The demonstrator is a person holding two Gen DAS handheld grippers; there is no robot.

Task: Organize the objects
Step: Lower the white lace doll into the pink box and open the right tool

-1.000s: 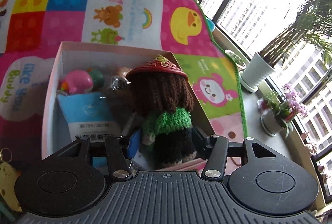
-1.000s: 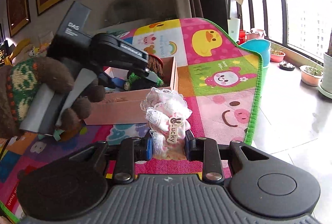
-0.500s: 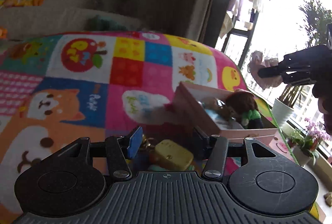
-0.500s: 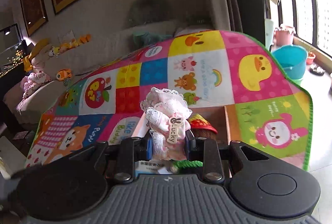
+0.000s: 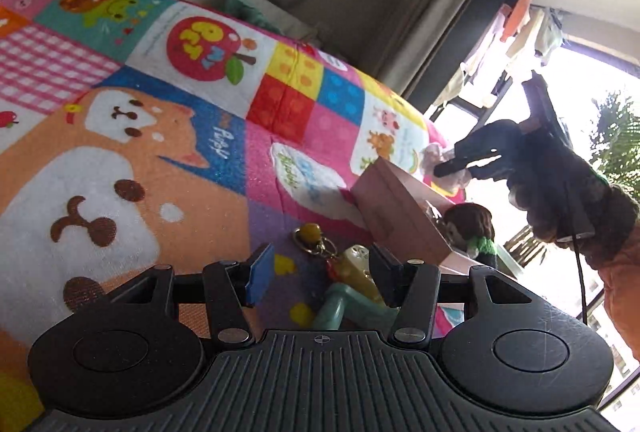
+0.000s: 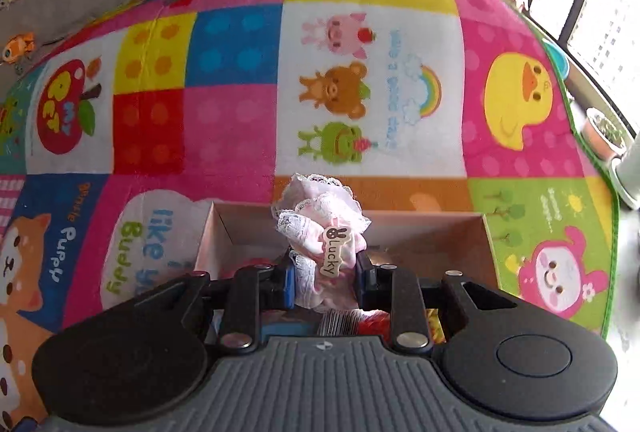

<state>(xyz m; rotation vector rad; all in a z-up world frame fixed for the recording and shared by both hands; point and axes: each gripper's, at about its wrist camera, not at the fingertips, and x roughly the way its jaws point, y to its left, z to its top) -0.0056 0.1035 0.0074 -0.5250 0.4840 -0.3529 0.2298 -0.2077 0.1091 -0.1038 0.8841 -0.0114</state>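
You have one pink cardboard box (image 5: pixel 394 208), one crocheted doll (image 5: pixel 474 228) inside it, one lacy pink bundle (image 6: pixel 320 232) tagged "Lucky", two keychain charms, a round yellow one (image 5: pixel 309 232) and a cream one (image 5: pixel 358 268), one teal toy (image 5: pixel 344 306), and one play mat (image 5: pixel 160 136).

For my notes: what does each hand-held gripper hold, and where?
Right hand-held gripper: the lace "Lucky" pouch, at its lower part. Left hand-held gripper: nothing.

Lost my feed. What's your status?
Left gripper open above keychains. Right gripper shut on lace toy, over box. Nothing blocking.
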